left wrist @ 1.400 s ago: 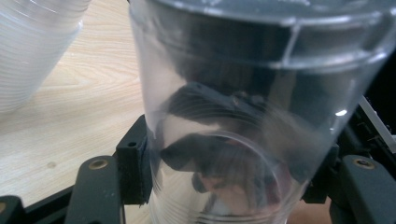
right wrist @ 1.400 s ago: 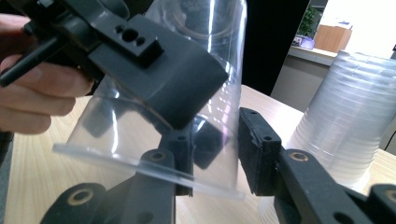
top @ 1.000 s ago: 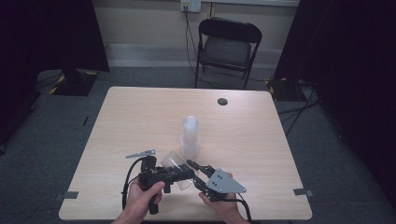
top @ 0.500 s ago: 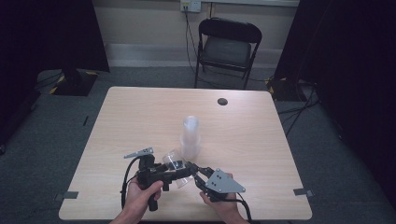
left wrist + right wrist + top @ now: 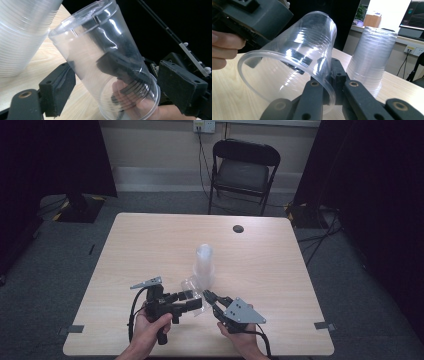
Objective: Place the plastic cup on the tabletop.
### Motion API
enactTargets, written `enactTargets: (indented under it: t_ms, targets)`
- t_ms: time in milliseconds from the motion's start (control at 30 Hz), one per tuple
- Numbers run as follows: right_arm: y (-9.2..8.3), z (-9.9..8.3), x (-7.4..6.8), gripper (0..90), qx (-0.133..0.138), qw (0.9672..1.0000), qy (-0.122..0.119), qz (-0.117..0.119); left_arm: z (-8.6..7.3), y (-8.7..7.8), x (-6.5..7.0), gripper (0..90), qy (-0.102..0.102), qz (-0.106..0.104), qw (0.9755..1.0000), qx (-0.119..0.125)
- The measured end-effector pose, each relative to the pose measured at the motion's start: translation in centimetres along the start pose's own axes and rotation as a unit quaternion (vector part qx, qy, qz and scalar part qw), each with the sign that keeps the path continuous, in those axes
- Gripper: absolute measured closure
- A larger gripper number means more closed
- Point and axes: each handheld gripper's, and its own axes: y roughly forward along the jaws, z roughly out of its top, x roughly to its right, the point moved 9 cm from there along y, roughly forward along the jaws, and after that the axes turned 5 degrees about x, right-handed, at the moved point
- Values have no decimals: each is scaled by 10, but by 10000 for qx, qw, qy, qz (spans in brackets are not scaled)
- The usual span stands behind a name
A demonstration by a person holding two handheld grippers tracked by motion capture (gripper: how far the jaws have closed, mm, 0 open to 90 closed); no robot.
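The right gripper (image 5: 329, 75) pinches the rim of a clear cup (image 5: 294, 52); the left gripper's (image 5: 117, 85) jaws, just opened wide, flank it beside the cup stack (image 5: 372, 57).

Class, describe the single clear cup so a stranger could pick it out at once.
Start at the wooden table and find the upside-down stack of clear cups near its middle. Just in front, the single clear cup lies tilted, its rim pinched by the right gripper; unlike the stack, it is alone.
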Motion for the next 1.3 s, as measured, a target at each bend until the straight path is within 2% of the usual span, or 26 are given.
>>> enactTargets:
  t_ms: [100, 267, 300, 333, 400, 433, 700, 800, 867, 967, 1100, 1200, 1233, 1300]
  targets:
    - [0, -1, 0, 880, -36, 10000, 31, 32, 1, -1, -1, 154, 3, 22, 10000, -3]
    - [-1, -2, 4, 882, -144, 9997, 172, 7, 0, -3, -3, 154, 187, 130, 9997, -70]
    - [-2, -2, 6, 882, -160, 9997, 198, -5, 0, -5, -6, 155, 359, 227, 9990, -100]
    - [-3, -2, 7, 882, -177, 9996, 211, -7, 0, -5, -6, 155, 429, 259, 9987, -104]
    - [-3, -2, 8, 884, -197, 9996, 220, 2, 1, -6, -7, 155, 466, 278, 9985, -113]
    - [-4, -3, 10, 887, -241, 9993, 268, 2, 1, -7, -8, 155, 565, 341, 9977, -134]
    - [-6, -5, 14, 891, -406, 9981, 456, 65, 1, -10, -15, 154, 928, 531, 9941, -183]
    - [-7, -6, 17, 888, -491, 9968, 611, 143, 2, -12, -18, 155, 1068, 654, 9920, -178]
    - [-8, -9, 19, 887, -616, 9947, 787, 247, 0, -13, -20, 154, 1164, 703, 9905, -189]
    - [-8, -10, 21, 887, -674, 9933, 888, 312, -1, -13, -21, 154, 1231, 726, 9895, -209]
    - [-8, -15, 23, 884, -945, 9876, 1154, 499, -5, -13, -27, 158, 1550, 963, 9826, -348]
    - [-8, -19, 27, 884, -1108, 9838, 1314, 509, -6, -14, -31, 161, 1735, 1129, 9776, -376]
    - [-8, -19, 27, 884, -1108, 9838, 1314, 509, -6, -14, -31, 161, 1735, 1129, 9776, -376]
    - [-9, -20, 29, 884, -1162, 9819, 1397, 523, -6, -15, -34, 163, 1852, 1194, 9746, -394]
